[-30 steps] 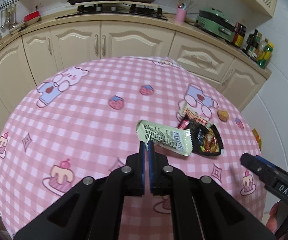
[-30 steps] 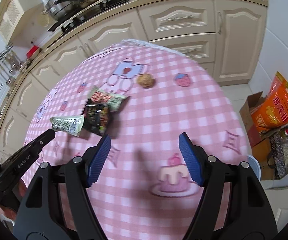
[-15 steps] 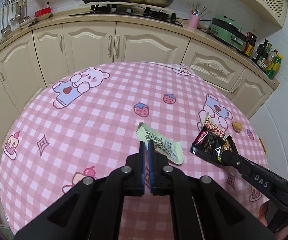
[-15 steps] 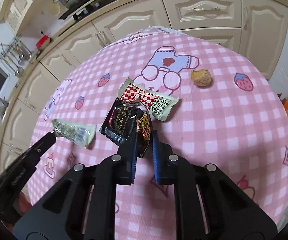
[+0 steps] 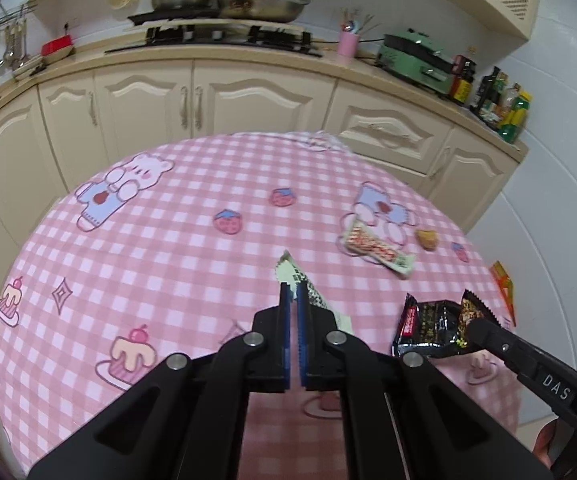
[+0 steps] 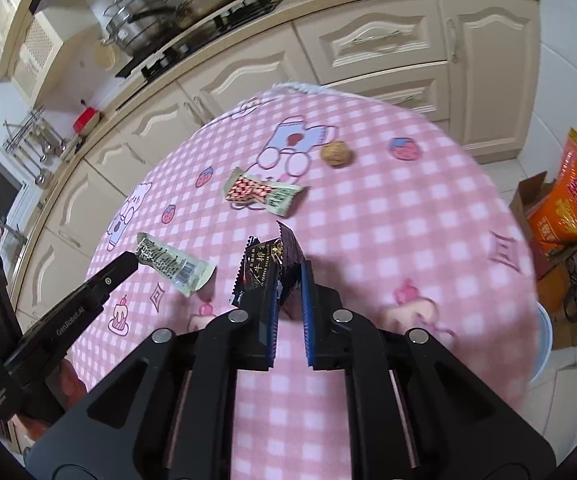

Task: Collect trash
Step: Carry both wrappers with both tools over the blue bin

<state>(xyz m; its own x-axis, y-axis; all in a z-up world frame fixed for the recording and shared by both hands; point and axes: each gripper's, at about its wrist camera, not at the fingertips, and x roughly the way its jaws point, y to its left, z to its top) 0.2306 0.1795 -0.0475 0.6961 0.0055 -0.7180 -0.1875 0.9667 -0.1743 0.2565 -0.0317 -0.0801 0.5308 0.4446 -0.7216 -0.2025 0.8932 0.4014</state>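
Two grippers clamp wrappers: left gripper [image 5: 293, 300] pinches green wrapper [image 6: 172, 262], long axis forward-right; right gripper [image 6: 288, 284] pinches black wrapper [image 6: 266, 266], above pink checked table [image 5: 168, 264]

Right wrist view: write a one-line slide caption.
Right gripper clamps a black wrapper above the pink table; left gripper holds a green wrapper.

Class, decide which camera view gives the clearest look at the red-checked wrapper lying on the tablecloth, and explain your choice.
The right wrist view: the red-checked wrapper lies unobstructed near the picture's middle, its checked pattern and pale green end sharp. The left wrist view shows the same wrapper toward the right, smaller and blurred, though also unobstructed.
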